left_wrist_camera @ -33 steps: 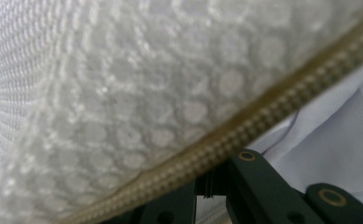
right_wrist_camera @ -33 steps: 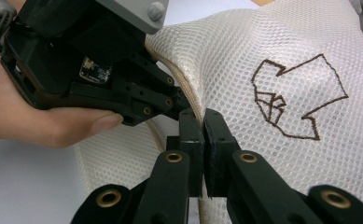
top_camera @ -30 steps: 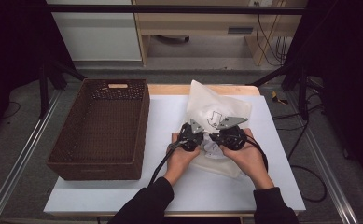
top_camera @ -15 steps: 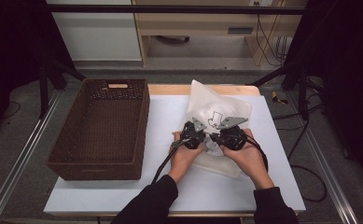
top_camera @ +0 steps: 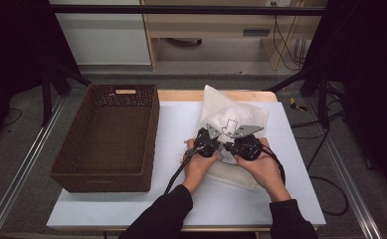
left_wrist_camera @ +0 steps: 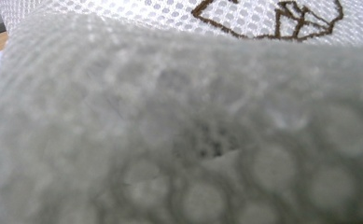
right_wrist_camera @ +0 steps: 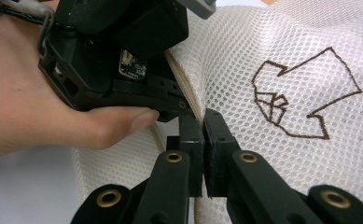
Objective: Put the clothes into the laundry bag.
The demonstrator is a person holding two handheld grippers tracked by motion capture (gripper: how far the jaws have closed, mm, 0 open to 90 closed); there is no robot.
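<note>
A white mesh bag (top_camera: 231, 112) with a brown stitched emblem (right_wrist_camera: 305, 98) lies on the white table. Both hands meet at its near side. My right gripper (right_wrist_camera: 202, 122) is shut, its pads pinching the bag's beige seam (right_wrist_camera: 188, 98). My left gripper (right_wrist_camera: 181, 105) comes in from the left, held by a hand, with its tip on the same seam just above the right jaws. In the left gripper view the mesh bag (left_wrist_camera: 179, 93) lies blurred right over the lens and hides the jaws. In the high view the left gripper (top_camera: 217, 145) and the right gripper (top_camera: 229, 148) sit side by side.
A dark brown wicker basket (top_camera: 151, 129) stands on the left half of the white table (top_camera: 290, 164), close to the left hand. A black cable (top_camera: 176, 174) trails from the left gripper toward the near edge. A wooden strip runs along the table's far edge.
</note>
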